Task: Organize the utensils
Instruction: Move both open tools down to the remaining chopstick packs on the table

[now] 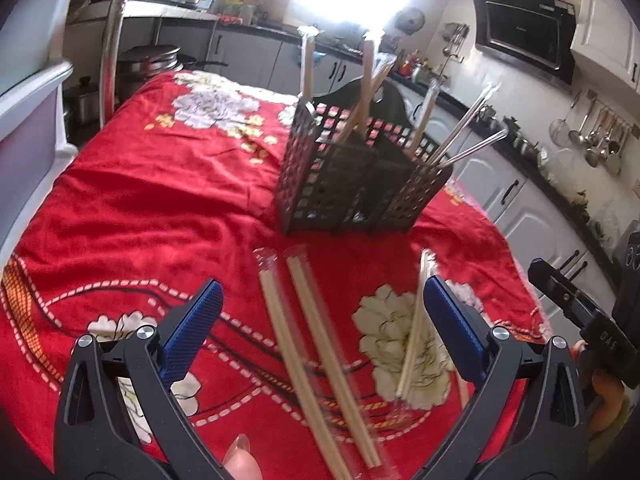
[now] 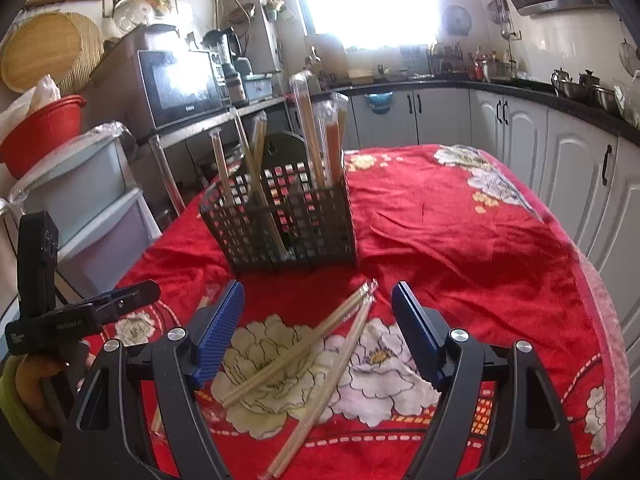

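chopsticks [image 2: 304,356] lie between open right gripper [image 2: 318,332] blades.

I see a red floral tablecloth [image 2: 460,232] covering the table. A microwave [image 2: 180,84] sits left, a range hood [image 1: 524,28] hangs right, and white cabinets [image 2: 520,136] line the wall.

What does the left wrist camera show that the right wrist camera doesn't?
Only the left wrist view shows the black range hood in full, ladles and strainers hanging on the wall, and a lidded pot beyond the table.

Only the right wrist view shows the microwave, a red basin, a round woven tray and a blender.

Both show the black utensil basket holding upright wrapped chopsticks, the red floral tablecloth, loose wrapped chopsticks lying on it, and both open tools, left tool and right tool.
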A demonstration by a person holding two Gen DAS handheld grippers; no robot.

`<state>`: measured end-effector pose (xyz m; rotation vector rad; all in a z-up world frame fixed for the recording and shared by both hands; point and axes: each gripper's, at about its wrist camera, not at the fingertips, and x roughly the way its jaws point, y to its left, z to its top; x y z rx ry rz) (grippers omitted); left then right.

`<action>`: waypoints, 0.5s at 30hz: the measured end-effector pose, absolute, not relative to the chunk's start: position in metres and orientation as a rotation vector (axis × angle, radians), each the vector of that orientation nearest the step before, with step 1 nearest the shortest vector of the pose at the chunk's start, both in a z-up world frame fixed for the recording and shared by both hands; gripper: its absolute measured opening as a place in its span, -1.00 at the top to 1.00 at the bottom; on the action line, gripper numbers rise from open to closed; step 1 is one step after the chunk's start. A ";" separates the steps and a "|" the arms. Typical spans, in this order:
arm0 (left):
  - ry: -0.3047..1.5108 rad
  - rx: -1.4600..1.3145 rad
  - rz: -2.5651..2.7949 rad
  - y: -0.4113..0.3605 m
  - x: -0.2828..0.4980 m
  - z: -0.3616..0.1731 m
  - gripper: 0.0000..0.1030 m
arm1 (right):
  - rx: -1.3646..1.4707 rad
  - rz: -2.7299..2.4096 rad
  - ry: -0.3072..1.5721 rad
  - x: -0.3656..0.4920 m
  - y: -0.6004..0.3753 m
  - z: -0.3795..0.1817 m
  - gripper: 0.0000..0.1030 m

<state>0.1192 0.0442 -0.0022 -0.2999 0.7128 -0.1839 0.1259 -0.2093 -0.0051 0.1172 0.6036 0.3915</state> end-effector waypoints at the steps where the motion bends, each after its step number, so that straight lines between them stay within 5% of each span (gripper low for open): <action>1: 0.723 -0.308 -0.183 0.046 0.120 -0.005 -0.79 | 0.118 0.392 0.614 0.127 -0.209 -0.008 -0.43; 11: 0.780 -0.336 -0.164 0.054 0.130 -0.026 -0.79 | 0.111 0.381 0.707 0.139 -0.208 -0.033 -0.42; 15: 0.805 -0.348 -0.177 0.056 0.135 -0.034 -0.69 | 0.099 0.361 0.768 0.153 -0.205 -0.046 -0.24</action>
